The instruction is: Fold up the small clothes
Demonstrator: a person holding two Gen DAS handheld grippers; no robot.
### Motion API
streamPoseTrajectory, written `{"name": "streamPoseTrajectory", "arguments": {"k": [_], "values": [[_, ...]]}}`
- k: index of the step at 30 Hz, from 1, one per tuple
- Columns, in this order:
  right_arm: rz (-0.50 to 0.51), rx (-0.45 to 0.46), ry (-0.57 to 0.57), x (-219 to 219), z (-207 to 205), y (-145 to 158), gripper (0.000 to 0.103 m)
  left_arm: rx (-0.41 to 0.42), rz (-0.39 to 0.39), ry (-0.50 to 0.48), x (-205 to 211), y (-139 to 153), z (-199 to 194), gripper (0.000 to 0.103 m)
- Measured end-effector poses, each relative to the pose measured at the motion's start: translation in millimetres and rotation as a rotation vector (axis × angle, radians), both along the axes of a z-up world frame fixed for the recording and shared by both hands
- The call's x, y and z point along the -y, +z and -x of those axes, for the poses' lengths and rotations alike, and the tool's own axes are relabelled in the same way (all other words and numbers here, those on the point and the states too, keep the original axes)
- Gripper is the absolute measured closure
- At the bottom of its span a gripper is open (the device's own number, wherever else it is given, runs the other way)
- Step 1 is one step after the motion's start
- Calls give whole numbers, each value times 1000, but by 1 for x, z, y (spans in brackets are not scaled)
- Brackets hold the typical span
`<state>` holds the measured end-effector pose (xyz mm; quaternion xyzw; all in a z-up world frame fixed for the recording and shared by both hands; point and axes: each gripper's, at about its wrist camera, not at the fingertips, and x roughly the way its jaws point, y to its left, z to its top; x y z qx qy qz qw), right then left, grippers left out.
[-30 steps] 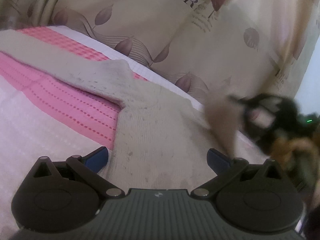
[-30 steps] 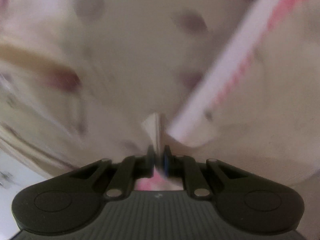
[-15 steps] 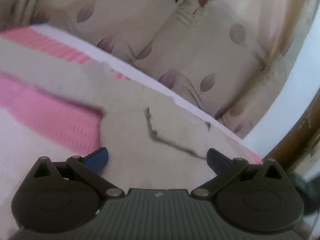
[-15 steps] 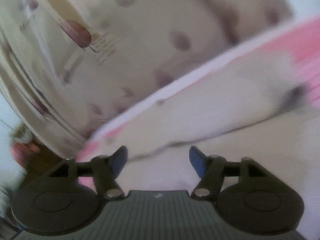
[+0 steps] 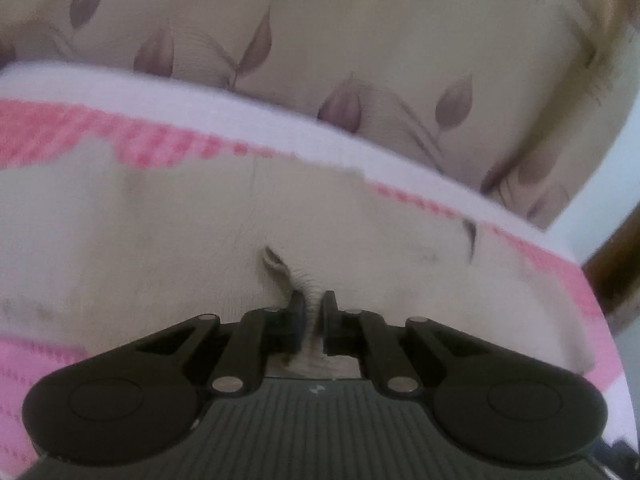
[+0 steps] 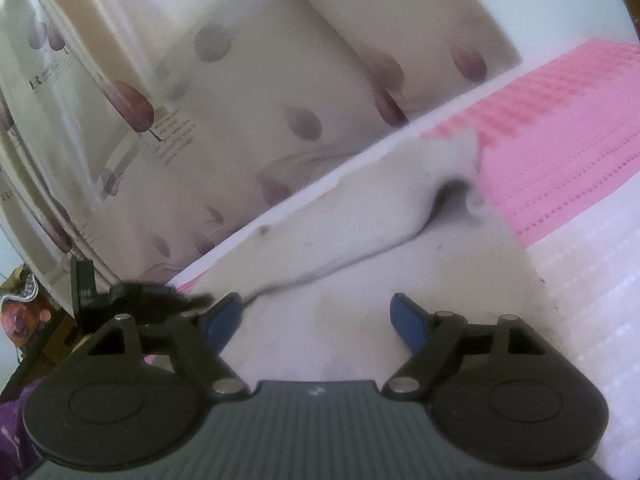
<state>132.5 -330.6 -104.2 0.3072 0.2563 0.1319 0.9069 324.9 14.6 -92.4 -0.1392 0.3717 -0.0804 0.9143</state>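
A cream knitted sweater (image 5: 160,232) lies spread on a pink and white bedcover (image 5: 48,136). My left gripper (image 5: 312,304) is shut on a pinched ridge of the sweater's fabric, low against the cloth. In the right wrist view the same sweater (image 6: 360,320) lies below my right gripper (image 6: 316,312), which is open and empty just above it. A sleeve (image 6: 400,200) is folded back across the body, with a raised loop near its far end.
A beige curtain with purple leaf prints (image 5: 360,40) hangs right behind the bed's far edge (image 5: 280,120). A dark wooden post (image 5: 612,264) stands at the right. The left gripper's body (image 6: 132,296) shows at the left of the right wrist view.
My left gripper has moved forward, dropped to the sweater and shut on a pinch of fabric. My right gripper has let go of the sleeve, opened, and the sleeve now lies folded over.
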Motion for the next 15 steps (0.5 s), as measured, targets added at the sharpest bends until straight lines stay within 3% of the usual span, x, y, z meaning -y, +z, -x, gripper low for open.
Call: {"name": "streamPoseTrajectory", "arguments": {"k": [3,5,11,13,15], "values": [[-10,-7,-14,3,0,-2,22,129,-49,33,-2,33,8,94],[-27,-8,-29,7,1,-4,21,171,-62,74,-10,46,13,94],[-31,-14,-50,8,1,-7,18,62,-206,92,-2,15,9,94],[-24,-10,-46,7,1,-6,14,47,-223,103,-2,4,11,93],[-16,-13,-50,6,0,-7,12,71,-222,83,-2,-5,15,79]]}}
